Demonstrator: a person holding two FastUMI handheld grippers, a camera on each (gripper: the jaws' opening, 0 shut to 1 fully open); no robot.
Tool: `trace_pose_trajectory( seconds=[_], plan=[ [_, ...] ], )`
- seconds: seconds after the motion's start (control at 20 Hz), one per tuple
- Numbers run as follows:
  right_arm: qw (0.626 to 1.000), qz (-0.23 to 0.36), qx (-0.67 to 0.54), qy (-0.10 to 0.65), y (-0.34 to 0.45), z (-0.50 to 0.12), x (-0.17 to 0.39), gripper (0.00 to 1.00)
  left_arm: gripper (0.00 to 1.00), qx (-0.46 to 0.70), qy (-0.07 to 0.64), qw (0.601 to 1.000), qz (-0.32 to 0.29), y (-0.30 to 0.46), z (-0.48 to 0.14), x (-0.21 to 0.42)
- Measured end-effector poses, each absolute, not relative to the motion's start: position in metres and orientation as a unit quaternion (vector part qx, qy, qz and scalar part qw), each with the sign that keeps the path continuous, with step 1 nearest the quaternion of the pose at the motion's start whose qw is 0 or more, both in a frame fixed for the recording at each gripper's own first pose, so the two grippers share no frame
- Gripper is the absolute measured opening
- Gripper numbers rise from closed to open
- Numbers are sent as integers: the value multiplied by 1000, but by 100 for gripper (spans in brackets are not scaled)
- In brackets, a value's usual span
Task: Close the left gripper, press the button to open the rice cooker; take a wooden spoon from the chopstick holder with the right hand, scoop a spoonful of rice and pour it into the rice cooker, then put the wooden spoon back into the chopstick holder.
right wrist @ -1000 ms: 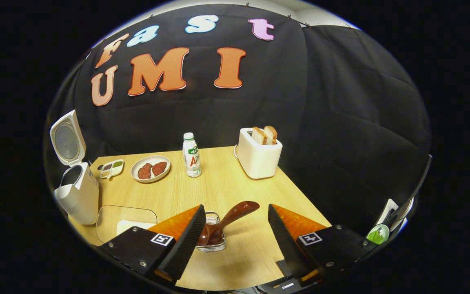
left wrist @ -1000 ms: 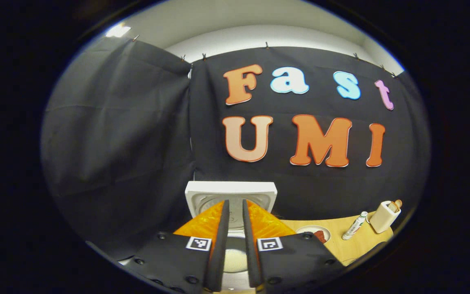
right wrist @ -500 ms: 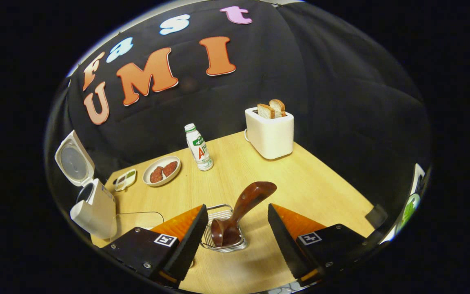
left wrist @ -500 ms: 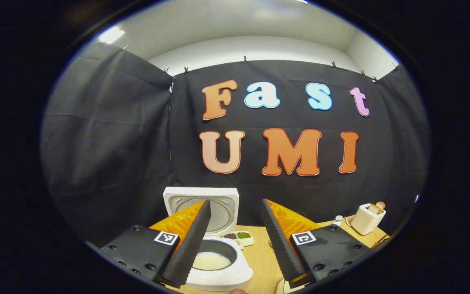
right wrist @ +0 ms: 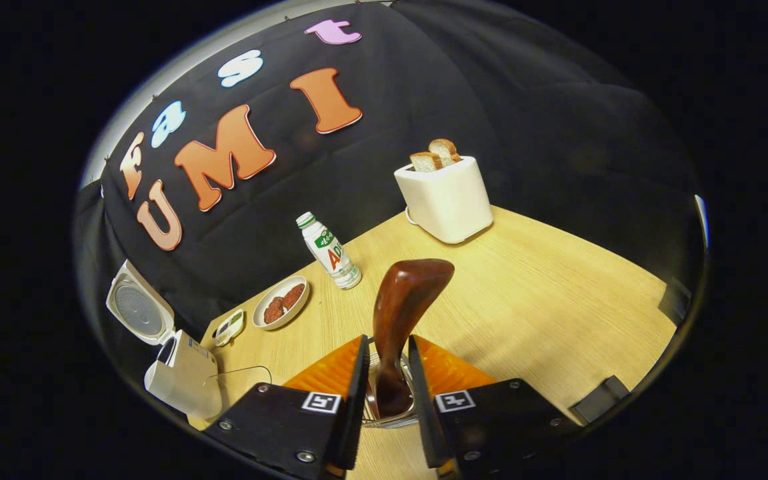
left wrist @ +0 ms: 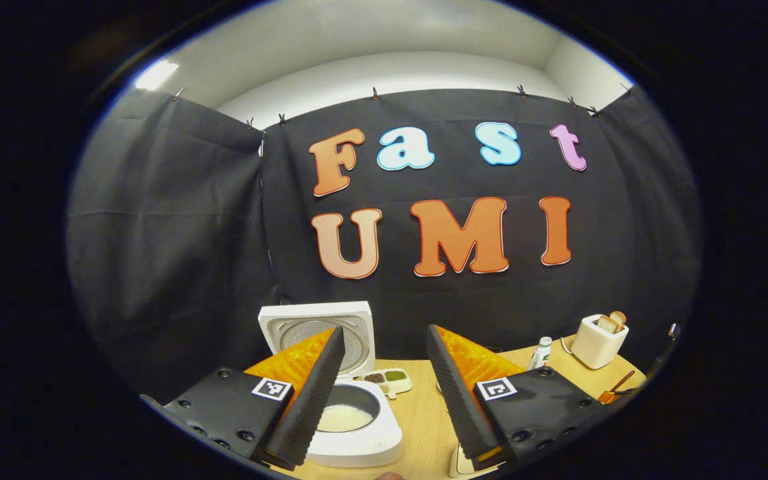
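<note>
Rice cooker (left wrist: 351, 427) sits at the desk's (right wrist: 524, 307) left end, lid (left wrist: 317, 333) swung up and standing behind the pot, pale rice visible inside; its left side is hidden behind one finger of the left tool (left wrist: 384, 393). Left tool hovers over the cooker with its fingers spread wide, grasping nothing. Small divided dish (left wrist: 387, 381) lies just behind the cooker, contents too small to make out. In the right gripper view the cooker (right wrist: 181, 373) is at the far left edge, partly cut off, with a clear sheet-like item (right wrist: 237, 380) beside it that I cannot identify. Next along: plate (right wrist: 281, 303) with two dark patties, then a bottle (right wrist: 329, 250) with a green cap, upright but looking tilted through the lens. Wooden spoon (right wrist: 404, 313) stands handle-up in the wire chopstick holder (right wrist: 391, 413), most of the holder hidden by the right tool (right wrist: 386, 387). Right tool's fingers are drawn in close on either side of the spoon; whether both actually press on it, cannot tell. Toaster (right wrist: 444, 197) with two bread slices stands at the far right back of the desk.
</note>
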State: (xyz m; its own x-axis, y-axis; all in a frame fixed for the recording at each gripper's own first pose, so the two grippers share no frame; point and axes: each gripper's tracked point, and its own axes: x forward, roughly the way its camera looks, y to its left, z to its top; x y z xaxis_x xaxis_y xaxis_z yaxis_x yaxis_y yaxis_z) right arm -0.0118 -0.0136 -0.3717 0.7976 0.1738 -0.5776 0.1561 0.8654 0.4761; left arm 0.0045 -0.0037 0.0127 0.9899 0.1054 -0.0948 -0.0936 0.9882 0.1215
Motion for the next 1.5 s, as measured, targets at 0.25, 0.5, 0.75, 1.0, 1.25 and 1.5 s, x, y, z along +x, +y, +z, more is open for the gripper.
trace_pose_trajectory(
  seconds=[0.25,0.5,0.75,1.0,1.25,1.5],
  plan=[
    [907,-14,252,337,-8,-372,-5,13,87,63,66,995,32,-18,6,5],
    [920,3,242,307,-7,-324,4,12,89,59,61,996,23,-15,-3,3],
    [915,30,288,281,-4,-267,6,12,86,45,58,997,23,-3,-12,-1],
    [917,68,293,263,26,-232,4,12,89,19,65,997,30,17,-24,0],
    [921,129,258,261,85,-222,-8,12,90,7,78,996,49,47,-38,0],
    [934,162,166,270,134,-246,-22,12,86,7,91,994,63,70,-49,-4]
  ],
)
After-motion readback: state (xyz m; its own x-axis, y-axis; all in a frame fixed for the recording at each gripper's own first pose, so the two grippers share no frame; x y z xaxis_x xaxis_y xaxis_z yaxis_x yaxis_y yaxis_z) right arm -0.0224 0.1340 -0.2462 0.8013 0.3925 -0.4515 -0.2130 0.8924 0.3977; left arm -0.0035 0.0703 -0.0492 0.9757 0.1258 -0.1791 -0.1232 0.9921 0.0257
